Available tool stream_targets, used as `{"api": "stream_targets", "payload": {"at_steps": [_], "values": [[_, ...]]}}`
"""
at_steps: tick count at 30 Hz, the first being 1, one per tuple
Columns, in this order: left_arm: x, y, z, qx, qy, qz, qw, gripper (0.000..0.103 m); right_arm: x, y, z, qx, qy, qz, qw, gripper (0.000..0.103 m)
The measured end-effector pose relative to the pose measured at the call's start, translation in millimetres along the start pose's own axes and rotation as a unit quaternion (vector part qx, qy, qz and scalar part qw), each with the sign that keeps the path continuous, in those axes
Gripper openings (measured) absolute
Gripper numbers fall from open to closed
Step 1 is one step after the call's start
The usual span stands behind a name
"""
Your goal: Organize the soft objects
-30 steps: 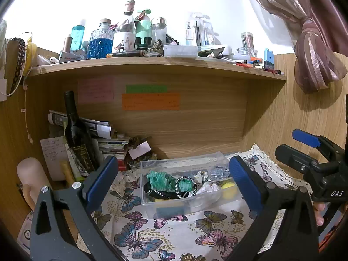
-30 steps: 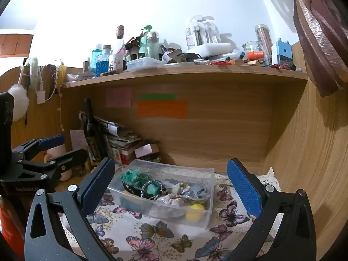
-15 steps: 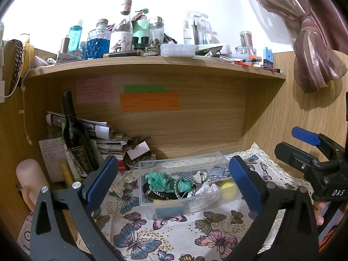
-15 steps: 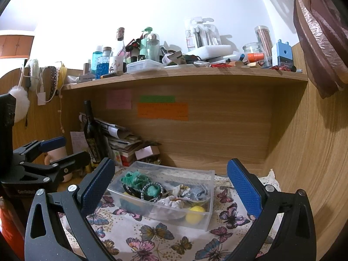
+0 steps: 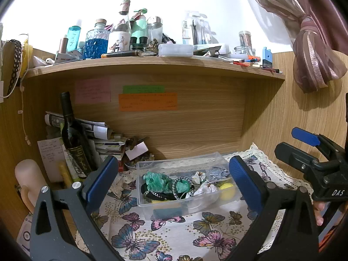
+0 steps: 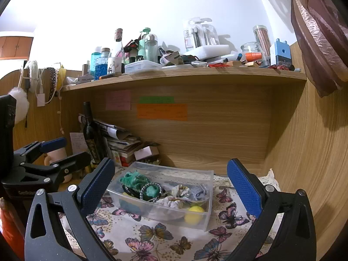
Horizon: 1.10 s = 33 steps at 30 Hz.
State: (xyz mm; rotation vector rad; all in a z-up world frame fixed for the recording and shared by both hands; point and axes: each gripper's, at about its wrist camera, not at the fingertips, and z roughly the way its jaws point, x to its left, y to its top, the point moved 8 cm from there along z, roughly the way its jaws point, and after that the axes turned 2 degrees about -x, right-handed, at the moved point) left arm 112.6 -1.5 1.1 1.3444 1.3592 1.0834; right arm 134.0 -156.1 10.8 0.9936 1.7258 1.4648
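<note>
The left wrist view is showing the right claw point(image 5: 304, 143) at its right edge, with a bit of the person's fingers point(image 5: 318, 212) under it; the right wrist view is showing instead the left claw point(image 6: 63, 150) at its left edge, and a white fluffy pompom point(image 6: 20, 106) hanging on the side wall, which the other view is not showing.

The clear plastic box point(image 5: 184, 206) point(image 6: 202, 213) is standing on the butterfly cloth point(image 5: 174, 239) point(image 6: 152, 239) that is covering the tabletop, near the back wall under the wooden shelf point(image 5: 152, 66). Inside it are lying a green scrunchie point(image 5: 156, 181) point(image 6: 132, 179), a white scrunchie point(image 6: 174, 202) and a yellow ball point(image 5: 227, 191) point(image 6: 194, 214), touching each other in one heap.

The cloth in front of the box is lying bare. At the left back corner of the tabletop a dark wine bottle point(image 5: 72, 134) is standing upright beside a stack of papers point(image 5: 104, 139), just beside the box's left end. On the right, the lace edge of the cloth is reaching the wooden side wall.

Both claws are hovering above the front of the tabletop, pointing at the box and well apart from it. Both are standing wide open, holding nothing.
</note>
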Motion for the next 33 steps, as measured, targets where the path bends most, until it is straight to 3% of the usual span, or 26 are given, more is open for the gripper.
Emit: {"api": "stream_targets", "payload": {"at_steps": [33], "values": [[-3.1,-8.4,6.3,0.016,-0.008,-0.014,0.9997,0.103,0.4,-4.0,6.5,0.007,0.001,0.001,1.0,0.103]]}}
